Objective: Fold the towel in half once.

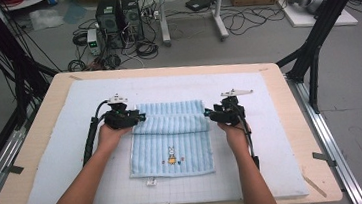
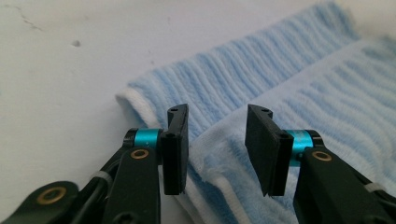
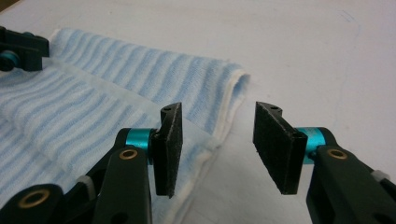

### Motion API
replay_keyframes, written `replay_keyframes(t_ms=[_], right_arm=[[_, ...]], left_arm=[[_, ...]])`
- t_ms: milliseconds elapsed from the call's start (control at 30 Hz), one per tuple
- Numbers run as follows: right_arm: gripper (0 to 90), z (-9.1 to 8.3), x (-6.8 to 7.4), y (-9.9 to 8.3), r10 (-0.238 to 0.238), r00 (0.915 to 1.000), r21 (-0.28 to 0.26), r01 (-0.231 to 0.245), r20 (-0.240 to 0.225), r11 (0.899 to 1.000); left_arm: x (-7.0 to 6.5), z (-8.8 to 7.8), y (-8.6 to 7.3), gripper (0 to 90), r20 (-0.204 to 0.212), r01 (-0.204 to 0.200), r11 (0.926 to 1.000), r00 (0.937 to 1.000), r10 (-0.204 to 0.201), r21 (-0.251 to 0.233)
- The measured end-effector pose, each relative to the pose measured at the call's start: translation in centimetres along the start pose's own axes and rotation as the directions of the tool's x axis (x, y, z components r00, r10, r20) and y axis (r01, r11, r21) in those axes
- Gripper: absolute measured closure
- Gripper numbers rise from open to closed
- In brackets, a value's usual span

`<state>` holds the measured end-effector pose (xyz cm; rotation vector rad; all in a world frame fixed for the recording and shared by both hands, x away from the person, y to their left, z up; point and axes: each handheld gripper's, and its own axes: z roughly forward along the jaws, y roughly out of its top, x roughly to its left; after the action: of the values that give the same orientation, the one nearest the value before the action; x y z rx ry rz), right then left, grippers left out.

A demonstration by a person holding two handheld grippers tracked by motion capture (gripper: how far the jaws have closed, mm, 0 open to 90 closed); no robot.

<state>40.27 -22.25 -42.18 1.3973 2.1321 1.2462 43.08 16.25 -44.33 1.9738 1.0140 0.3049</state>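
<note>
— What did the left gripper view show?
— The left claw (image 2: pixel 217 149) stood with its black jaws apart, pads pressing on nothing, above a folded blue striped towel (image 2: pixel 261 79).
— Where did the towel lie?
— On a pale surface (image 2: pixel 70 84), its white-edged fold just under the jaws; whether the pads brushed the cloth was hard to tell.

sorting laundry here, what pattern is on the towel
Light blue and white stripes on the towel, with a small rabbit motif; clearest in the high view.
</note>
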Motion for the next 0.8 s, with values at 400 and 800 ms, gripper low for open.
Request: replay_keyframes(t_ms=[400, 800], right_arm=[[51.4, 1.7, 0.1, -0.6, 0.021, 0.9983, 0.049, -0.019, -0.054, 0.999], [81.5, 1.2, 1.2, -0.9, -0.089, 0.9938, 0.092, 0.095, -0.066, 0.991]], left_arm=[[-1.0, -1.1, -0.3, 86.1, 0.035, -0.028, 0.9993, 0.999, 0.029, -0.024], [-1.5, -3.7, -2.0, 86.9, 0.11, 0.024, 0.9926, 0.9938, -0.01, -0.119]])
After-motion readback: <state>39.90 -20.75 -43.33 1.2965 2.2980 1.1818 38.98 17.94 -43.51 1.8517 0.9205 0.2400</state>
